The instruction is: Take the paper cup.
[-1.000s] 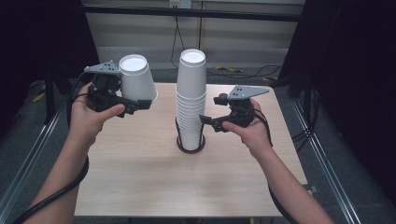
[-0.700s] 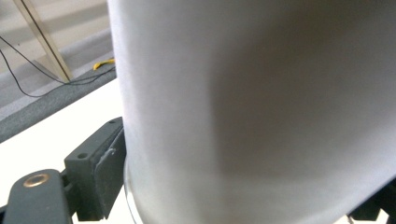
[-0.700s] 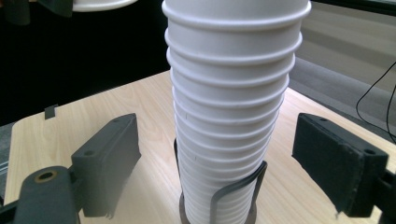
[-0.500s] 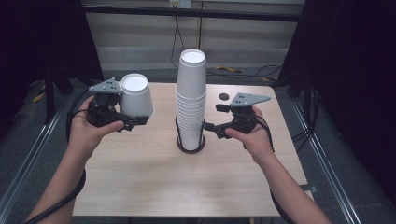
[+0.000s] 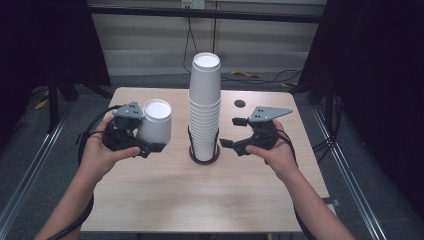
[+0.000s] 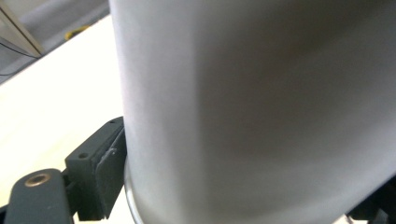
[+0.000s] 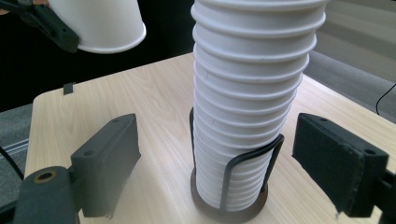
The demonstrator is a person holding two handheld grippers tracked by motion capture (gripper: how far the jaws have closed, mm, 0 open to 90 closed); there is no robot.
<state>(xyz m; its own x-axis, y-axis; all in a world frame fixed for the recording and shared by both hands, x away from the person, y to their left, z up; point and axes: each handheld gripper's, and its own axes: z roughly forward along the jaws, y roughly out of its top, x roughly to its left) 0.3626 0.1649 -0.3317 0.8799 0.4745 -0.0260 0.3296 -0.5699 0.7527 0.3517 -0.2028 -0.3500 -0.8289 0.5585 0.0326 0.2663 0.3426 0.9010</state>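
Note:
A tall stack of upturned white paper cups (image 5: pixel 204 107) stands in a black wire holder (image 5: pixel 204 155) at the table's middle. To its left, my left gripper (image 5: pixel 150 139) is shut on one upturned white cup (image 5: pixel 155 127) and holds it a little above the table. In the left gripper view the cup's wall (image 6: pixel 257 107) sits against the left pad (image 6: pixel 100 168). On the other side of the stack, my right gripper (image 5: pixel 234 133) is open. In the right gripper view its jaws stand either side of the stack (image 7: pixel 252 93) near the holder (image 7: pixel 233 205), without touching it. The held cup (image 7: pixel 100 23) hangs at the upper left.
The wooden table (image 5: pixel 200 200) has a small black round hole (image 5: pixel 240 103) behind the right gripper. Metal rails run along both sides of the table, and cables lie on the floor beyond the far edge.
My left hand has come down with the cup, closer to the table and slightly toward the stack. The right hand has sunk a little beside the stack, its jaws still open.

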